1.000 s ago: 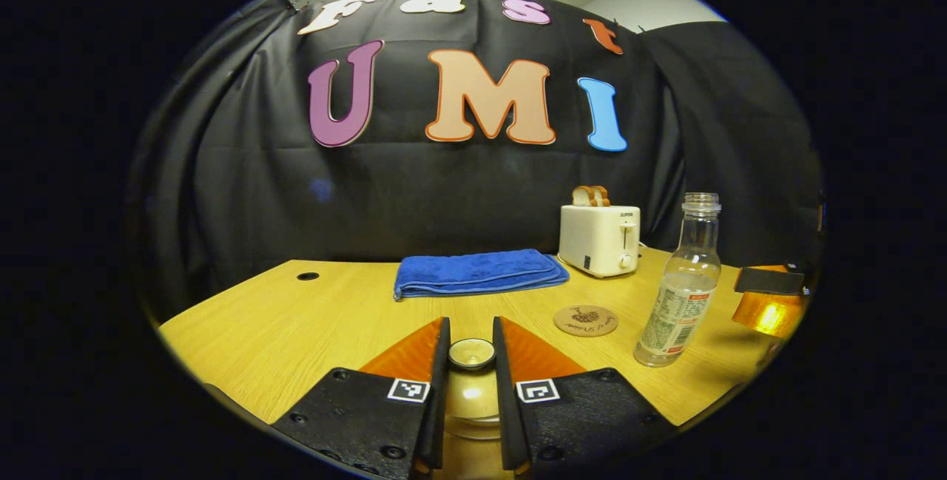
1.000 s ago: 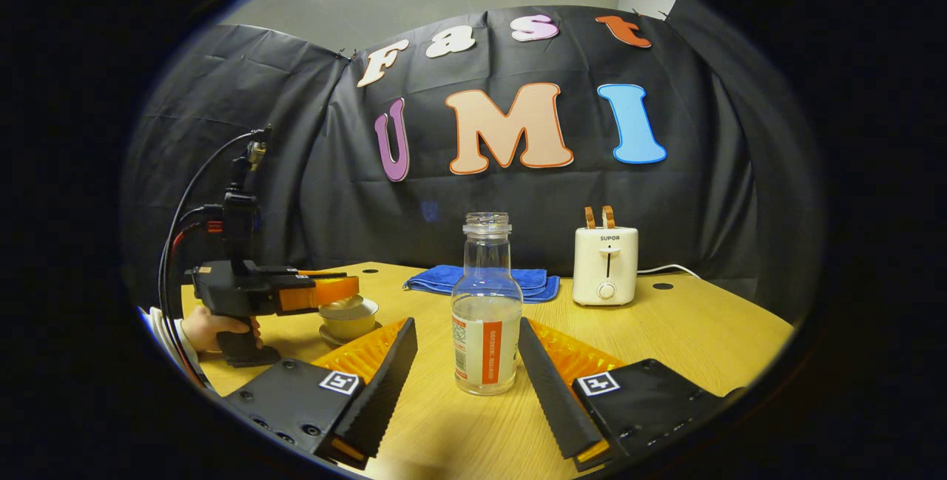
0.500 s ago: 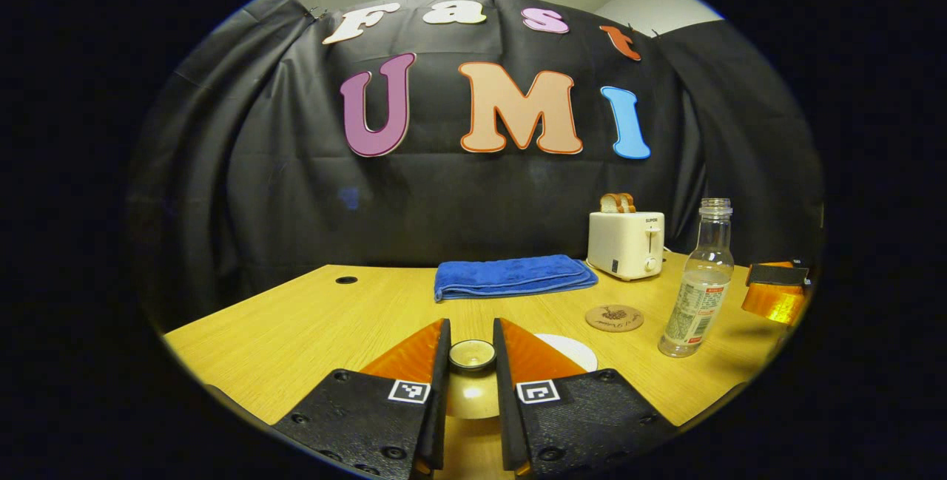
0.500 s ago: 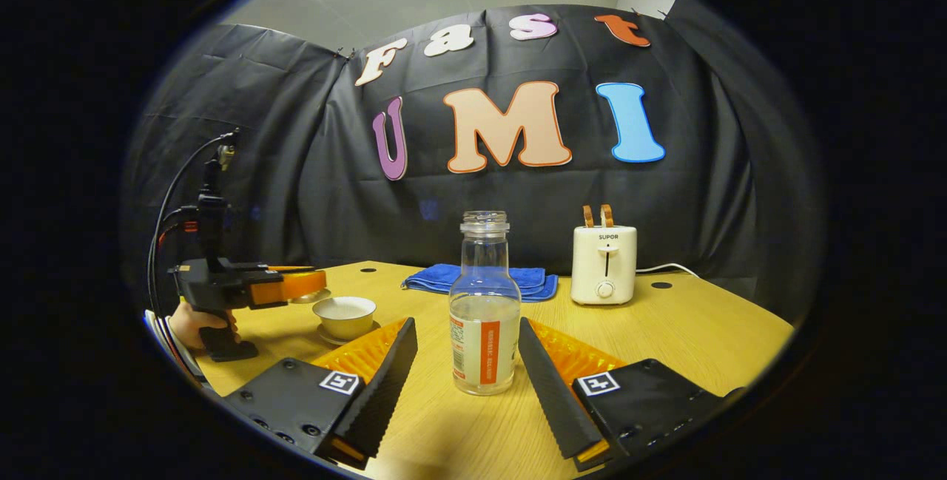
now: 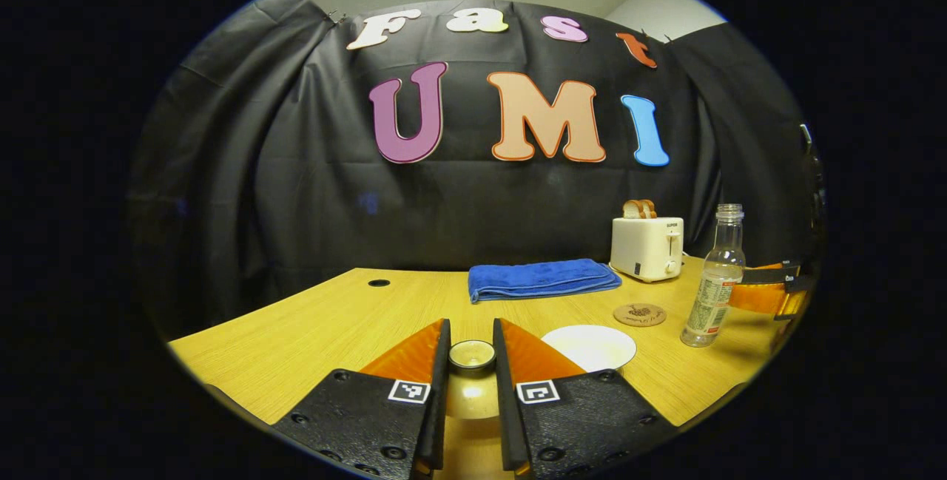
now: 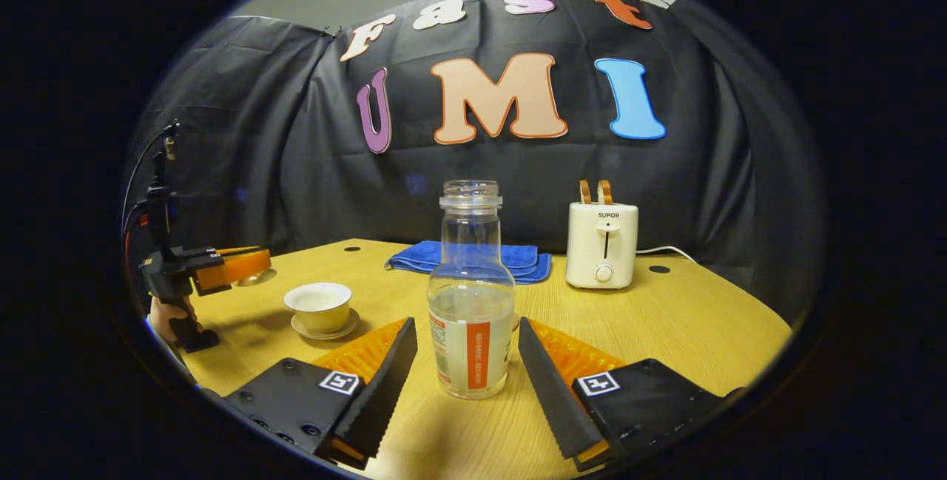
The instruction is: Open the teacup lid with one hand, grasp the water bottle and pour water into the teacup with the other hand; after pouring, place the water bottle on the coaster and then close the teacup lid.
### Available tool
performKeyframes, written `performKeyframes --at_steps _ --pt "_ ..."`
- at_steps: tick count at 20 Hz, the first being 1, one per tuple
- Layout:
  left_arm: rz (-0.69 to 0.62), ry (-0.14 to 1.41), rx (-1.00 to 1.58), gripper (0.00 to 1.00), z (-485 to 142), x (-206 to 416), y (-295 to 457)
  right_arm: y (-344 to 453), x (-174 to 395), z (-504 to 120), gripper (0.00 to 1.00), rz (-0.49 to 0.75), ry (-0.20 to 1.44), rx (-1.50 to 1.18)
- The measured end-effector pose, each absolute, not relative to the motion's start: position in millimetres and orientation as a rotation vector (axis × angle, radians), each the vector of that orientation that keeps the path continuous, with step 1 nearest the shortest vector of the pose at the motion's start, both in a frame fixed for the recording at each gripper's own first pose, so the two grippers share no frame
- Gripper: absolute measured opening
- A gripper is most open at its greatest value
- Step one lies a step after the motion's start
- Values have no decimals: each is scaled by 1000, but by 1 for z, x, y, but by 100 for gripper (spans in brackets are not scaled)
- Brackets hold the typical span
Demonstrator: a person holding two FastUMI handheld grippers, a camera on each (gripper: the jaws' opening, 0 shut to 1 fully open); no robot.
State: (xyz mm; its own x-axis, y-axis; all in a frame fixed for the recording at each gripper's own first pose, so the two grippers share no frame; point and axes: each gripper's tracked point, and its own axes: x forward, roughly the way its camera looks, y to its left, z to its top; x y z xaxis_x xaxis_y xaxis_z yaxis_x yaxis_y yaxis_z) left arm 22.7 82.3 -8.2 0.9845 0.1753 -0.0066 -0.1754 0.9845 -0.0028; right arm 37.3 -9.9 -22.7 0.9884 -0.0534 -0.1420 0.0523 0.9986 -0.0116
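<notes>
The bottle [image 6: 471, 302] stands upright on the worktop [image 6: 688, 317], dead ahead between my right tongs [image 6: 466, 362], whose jaws are spread either side without touching it; I judge a straight closing grip comes next. The open cup [image 6: 319, 307] sits on its saucer off to the left, well apart. My left tongs [image 5: 471, 362] are clamped on the lid [image 5: 472, 356] by its knob, held off beside the cup, level

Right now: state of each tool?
Left tool: shut on the teacup lid, lifted off the teacup.
Right tool: open, straddling the water bottle, not touching.
</notes>
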Motion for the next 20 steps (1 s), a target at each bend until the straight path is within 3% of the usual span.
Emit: performKeyframes --at_steps 4,5,20 --pt "183 5 -2 28 -9 21 84 -12 48 -30 90 -70 184 -27" --pt "181 5 -2 28 -8 21 84 -11 50 -32 94 -69 194 -37" --pt "232 7 -2 28 -8 6 124 -5 65 -37 80 -116 225 -155"
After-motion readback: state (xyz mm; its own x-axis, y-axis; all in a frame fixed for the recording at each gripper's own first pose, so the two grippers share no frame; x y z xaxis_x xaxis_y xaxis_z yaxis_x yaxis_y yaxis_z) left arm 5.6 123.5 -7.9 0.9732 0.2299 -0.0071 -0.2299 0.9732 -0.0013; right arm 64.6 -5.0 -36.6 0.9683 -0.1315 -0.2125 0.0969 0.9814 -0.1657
